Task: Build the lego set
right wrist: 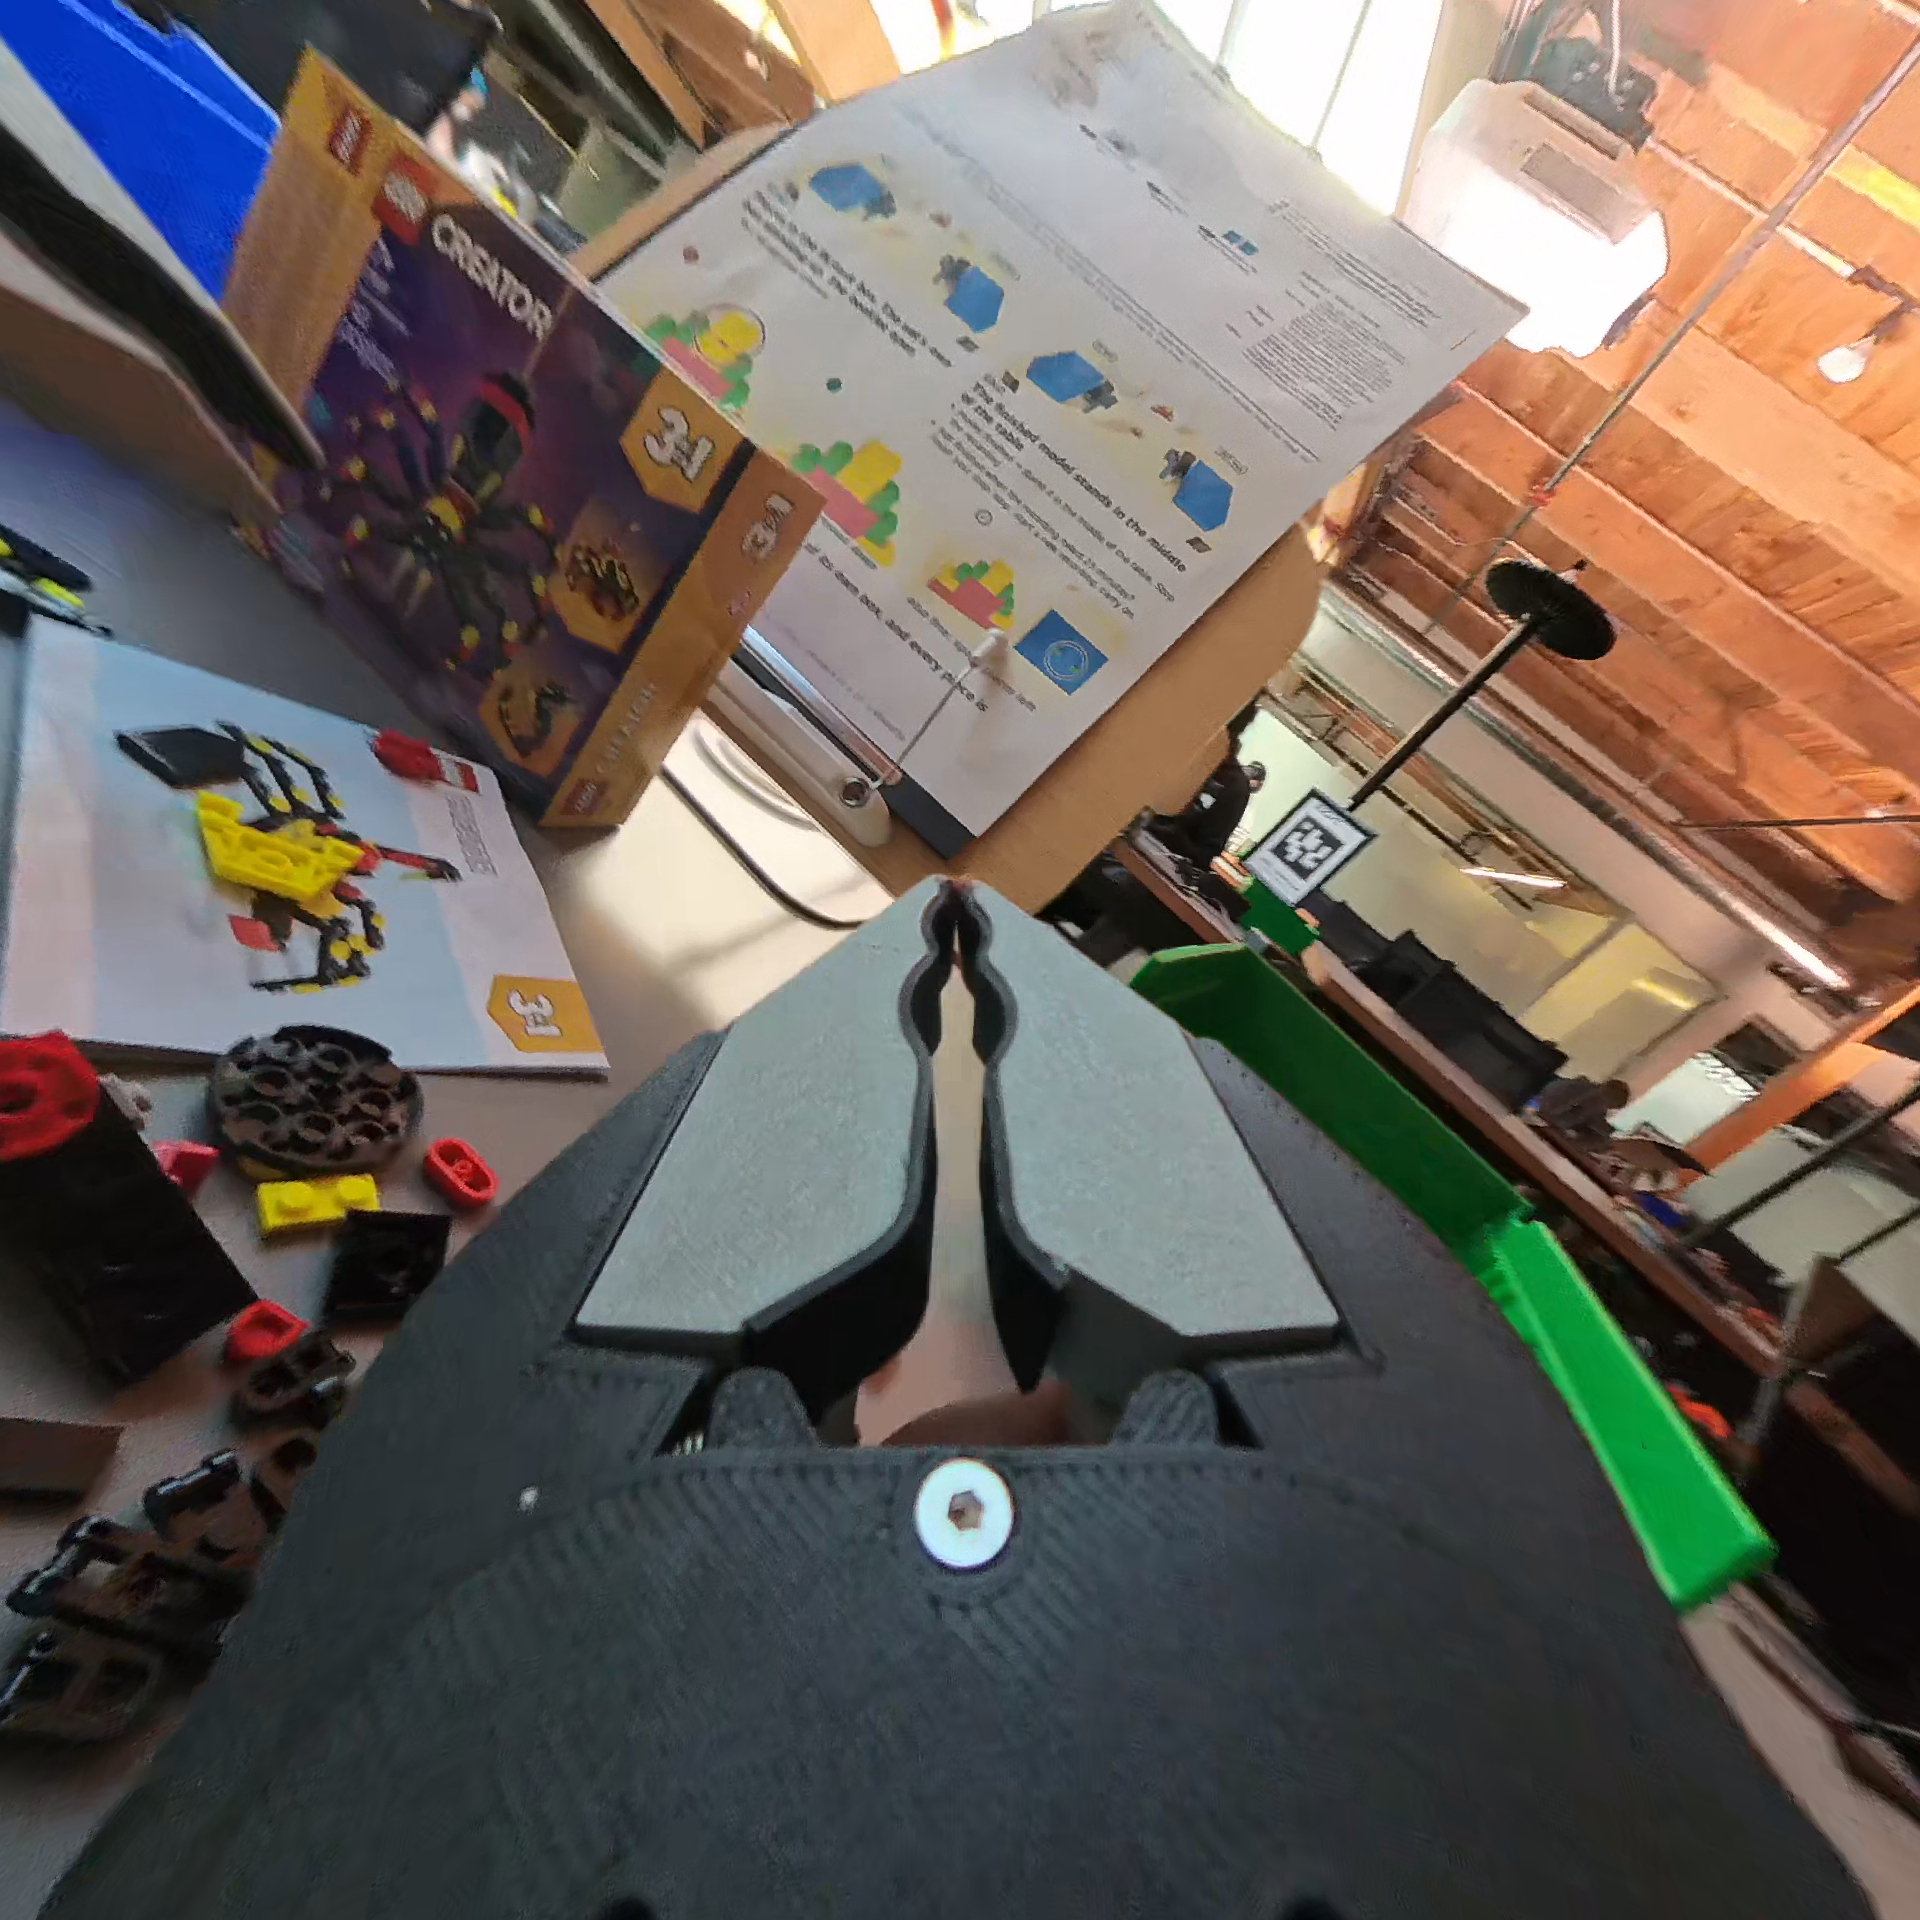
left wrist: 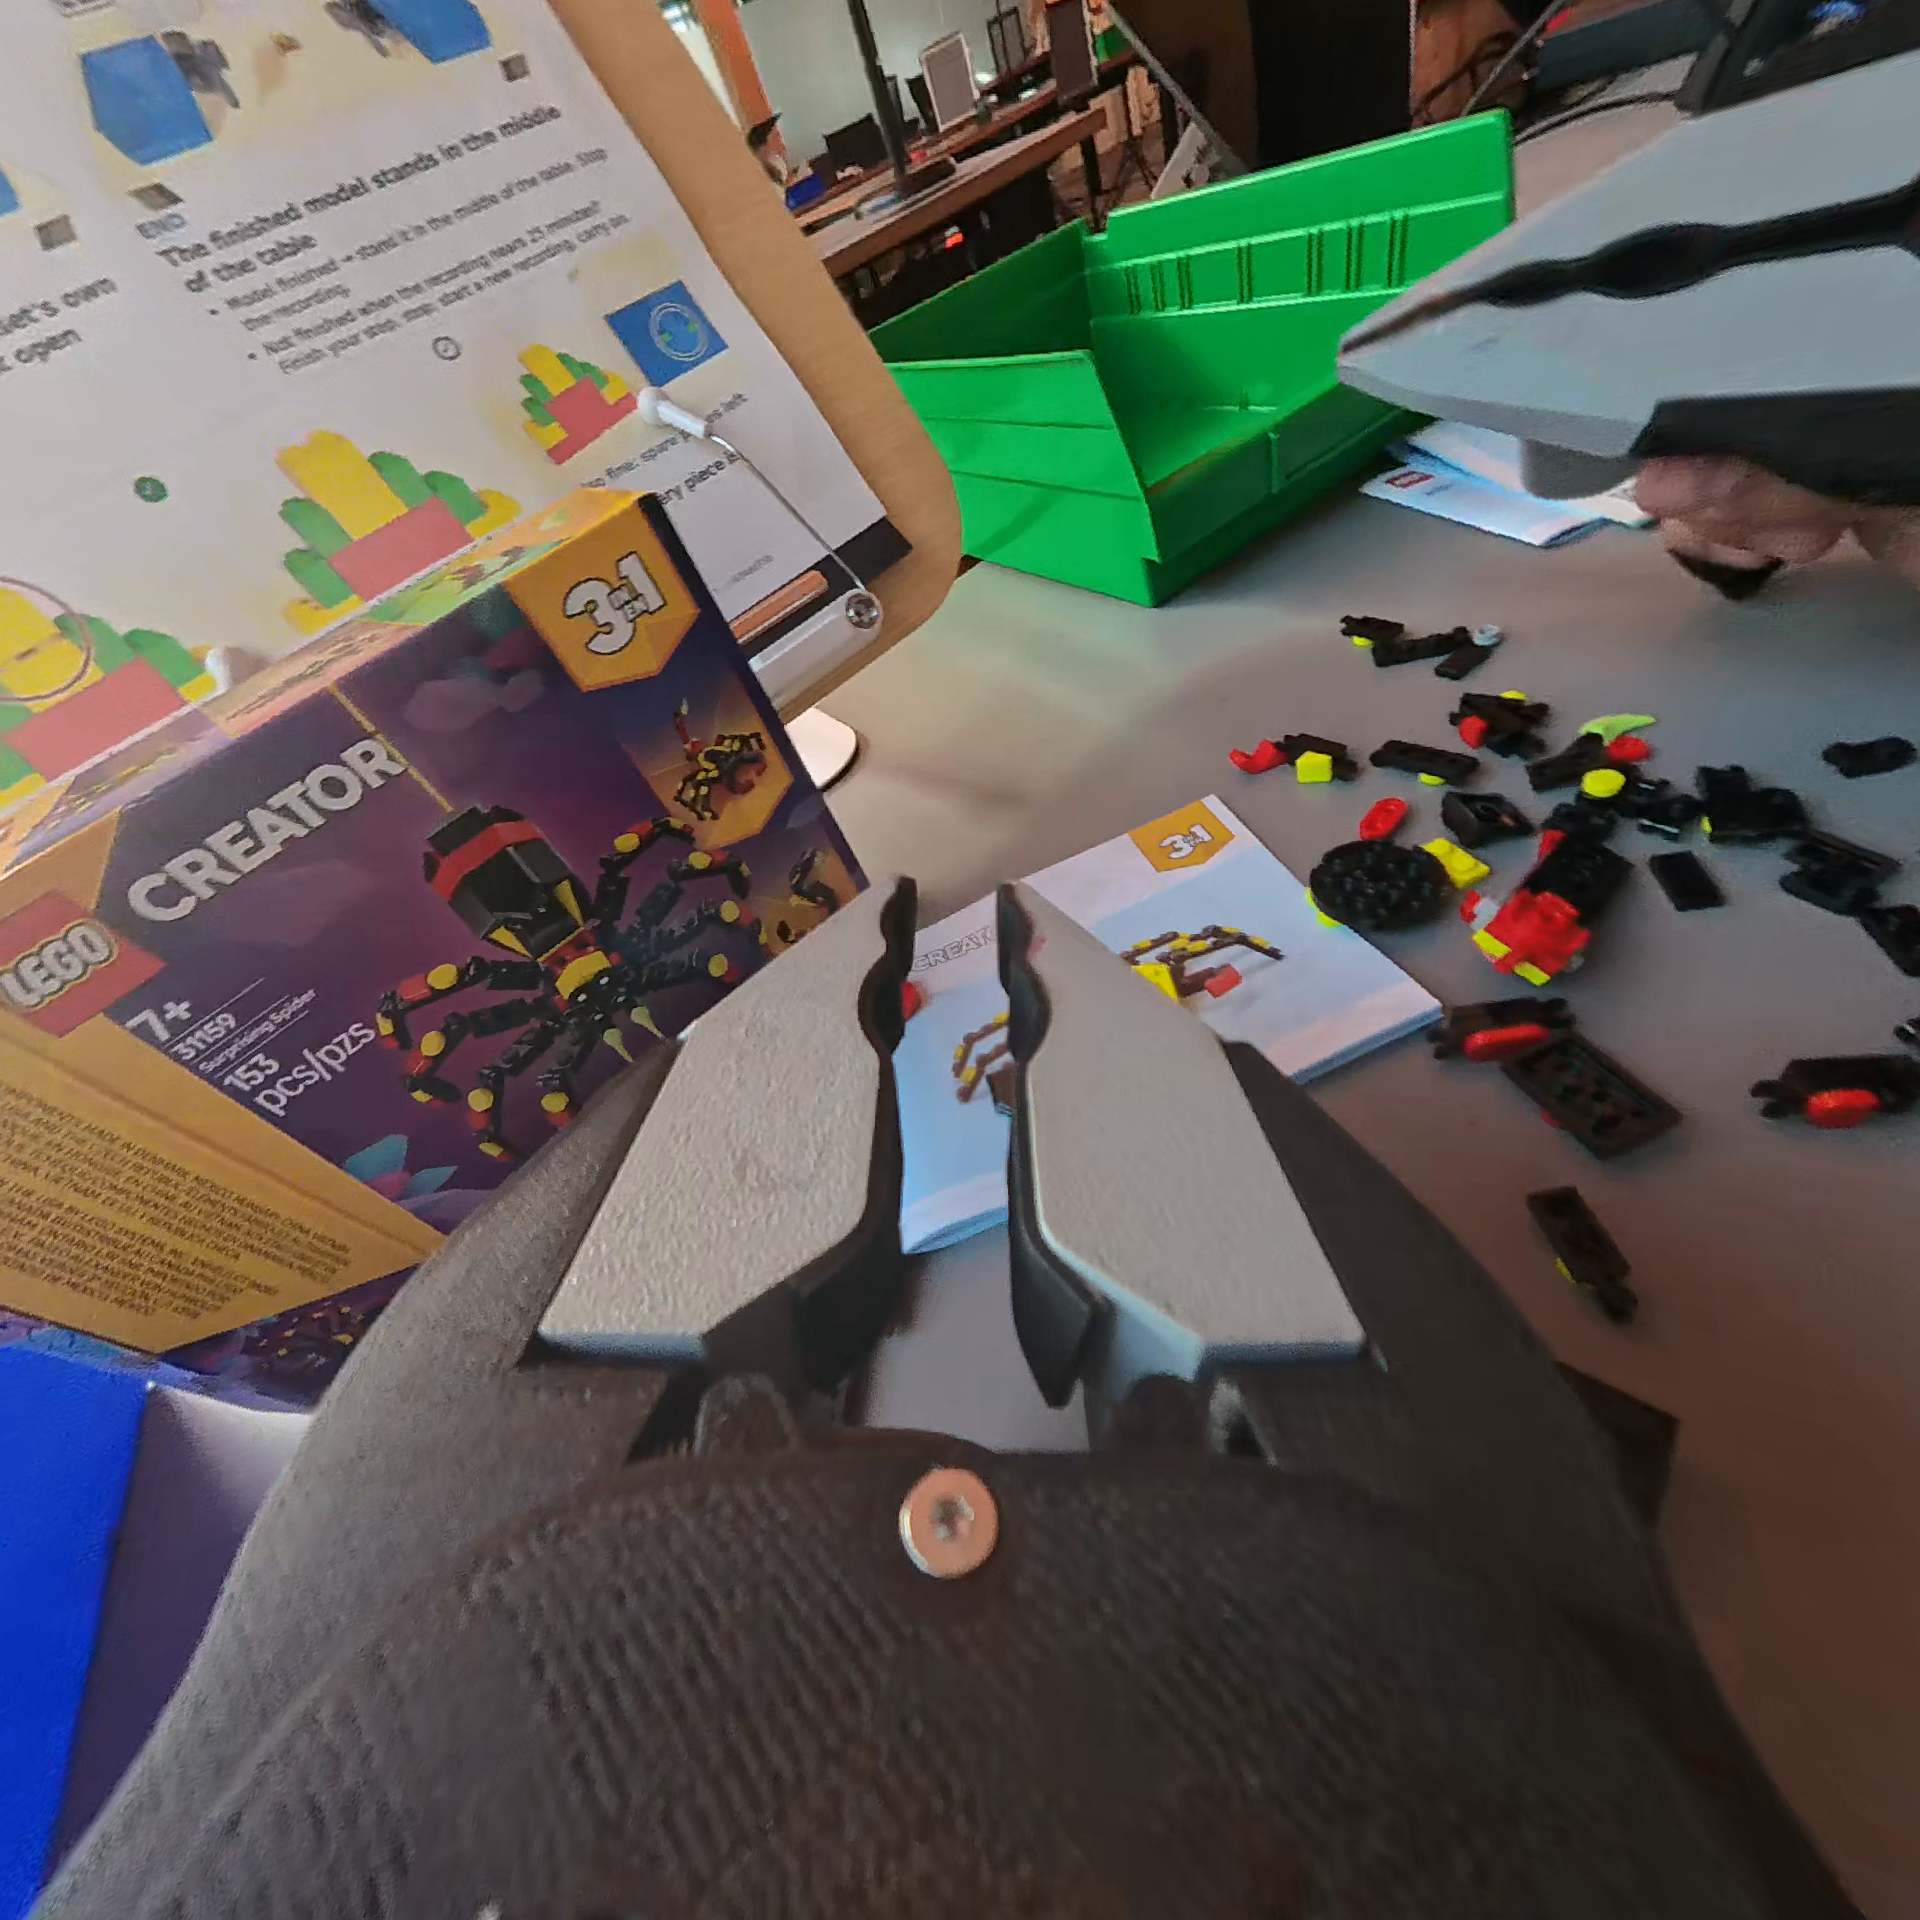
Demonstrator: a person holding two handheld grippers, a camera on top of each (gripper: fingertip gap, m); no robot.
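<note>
Loose black, red and yellow Lego pieces (left wrist: 1558, 831) lie scattered on the grey table, among them a round black plate (left wrist: 1377, 883) and a small red and black sub-assembly (left wrist: 1538, 925). An instruction booklet (left wrist: 1247, 935) lies beside them, and the set's box (left wrist: 416, 935) stands to its left. My left gripper (left wrist: 956, 902) hovers over the booklet, open by a narrow gap and empty. My right gripper (right wrist: 951, 896) is shut, raised off the table and pointing at the sheet stand. It also shows in the left wrist view (left wrist: 1361, 358). The right wrist view shows the booklet (right wrist: 260, 862), round plate (right wrist: 312, 1091) and box (right wrist: 499, 499).
A green bin (left wrist: 1195, 416) lies behind the pieces, and it shows in the right wrist view (right wrist: 1403, 1143). A printed sheet on a wooden stand (left wrist: 364, 260) rises behind the box. A blue bin (left wrist: 62, 1558) is at the near left. A second leaflet (left wrist: 1475, 488) lies by the green bin. Across from one pair of fingers to the other is roughly 15 centimeters. It is some 11 centimeters from my left tips to the round black plate (left wrist: 1377, 883). The right camera catches it too, in the right wrist view (right wrist: 312, 1091).
</note>
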